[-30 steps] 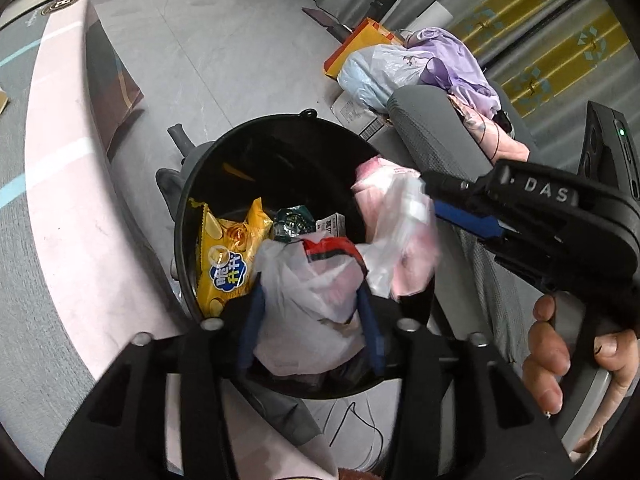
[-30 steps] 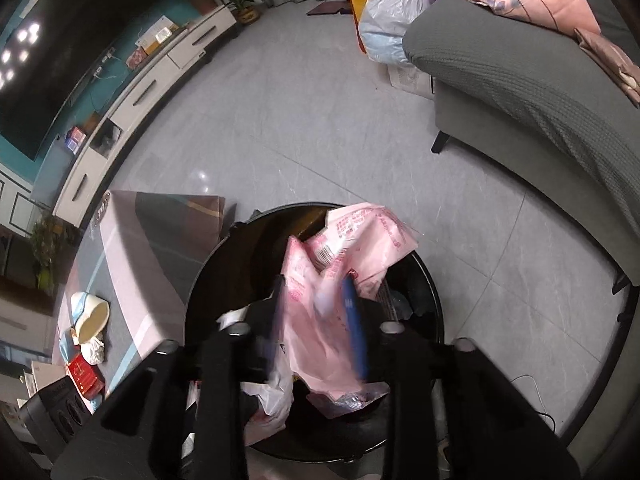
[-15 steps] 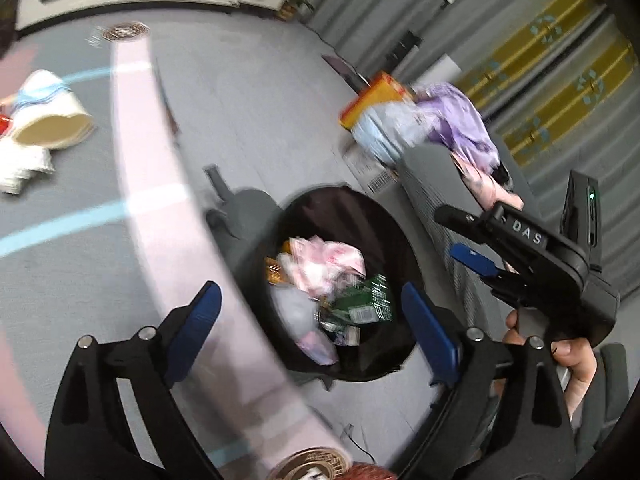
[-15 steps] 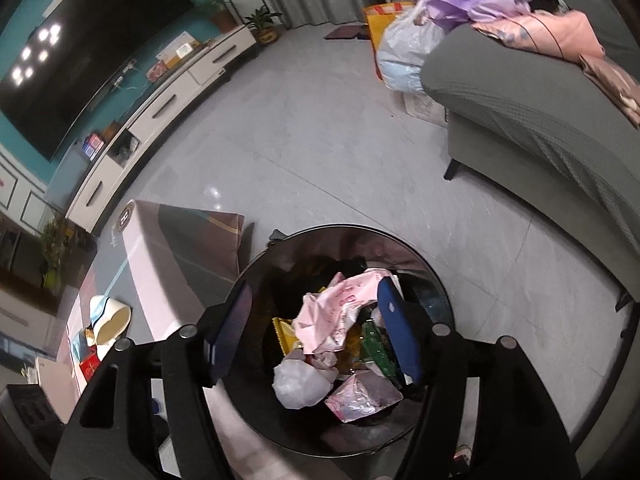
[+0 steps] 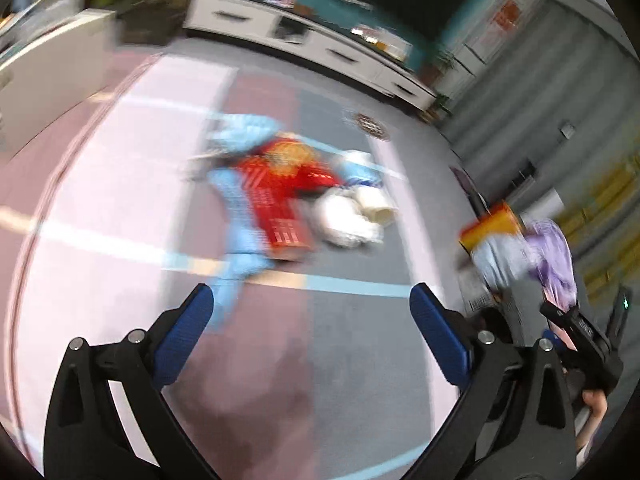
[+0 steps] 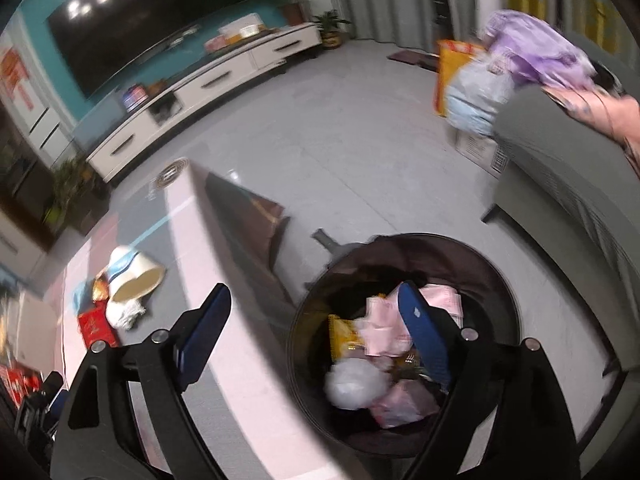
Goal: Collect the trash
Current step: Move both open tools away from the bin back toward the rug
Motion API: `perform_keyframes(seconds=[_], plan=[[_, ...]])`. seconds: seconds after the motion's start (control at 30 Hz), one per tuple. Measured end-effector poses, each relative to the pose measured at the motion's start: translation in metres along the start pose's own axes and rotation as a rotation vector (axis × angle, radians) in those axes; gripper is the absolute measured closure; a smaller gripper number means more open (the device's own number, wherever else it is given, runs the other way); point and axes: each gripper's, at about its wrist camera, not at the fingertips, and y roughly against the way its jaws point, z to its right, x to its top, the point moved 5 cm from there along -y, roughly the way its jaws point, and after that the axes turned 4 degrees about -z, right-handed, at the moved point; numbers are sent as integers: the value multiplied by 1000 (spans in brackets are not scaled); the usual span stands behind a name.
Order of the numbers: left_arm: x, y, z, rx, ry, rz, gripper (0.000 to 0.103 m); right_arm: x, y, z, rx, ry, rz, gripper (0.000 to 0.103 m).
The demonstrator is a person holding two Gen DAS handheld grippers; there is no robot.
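Observation:
My left gripper (image 5: 310, 308) hangs over the pink-and-grey table (image 5: 120, 240), its jaws opening wide with nothing between them. Ahead of it lie a red box (image 5: 280, 200), a light blue wrapper (image 5: 240, 208), crumpled white paper (image 5: 344, 220) and a tipped paper cup (image 5: 376, 204), all blurred. My right gripper (image 6: 316, 300) stands above the black bin (image 6: 424, 238), jaws opening and empty. In the bin lie pink wrappers (image 6: 396, 320), a yellow packet (image 6: 344, 332) and a white bag (image 6: 352, 384). The right gripper (image 5: 554, 322) also shows at the left wrist view's right edge.
The table edge (image 6: 224, 280) runs close beside the bin, with the cup (image 6: 136, 280) and red box (image 6: 94, 324) further left. A grey sofa (image 6: 560, 184) with purple cloth (image 6: 536, 48) stands right. A white TV cabinet (image 6: 208, 84) lines the far wall. A hand (image 5: 596, 404) holds the right gripper.
Both grippers opened and dropped their bags into the bin. The left one then swung away from the bin to over the table's trash. The right one drew back a little.

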Motion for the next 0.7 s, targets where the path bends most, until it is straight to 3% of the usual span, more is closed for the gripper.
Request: perform_keyframes(seconds=[0.17,0.43,0.57,0.7], plan=[[-5,14,-74,72,83,-1,5,-11,-8,-64,106,127,-20,19],[-15,22,-128,117,135,-18,8,-52,-48,-211,335,385,-207,19],[-16,28,-133,111,136,-23,11,-72,-84,-278,353,484,-289,19],[-17,37,-134,103,119,-16,11,-82,-118,-311,327,503,-360,19]])
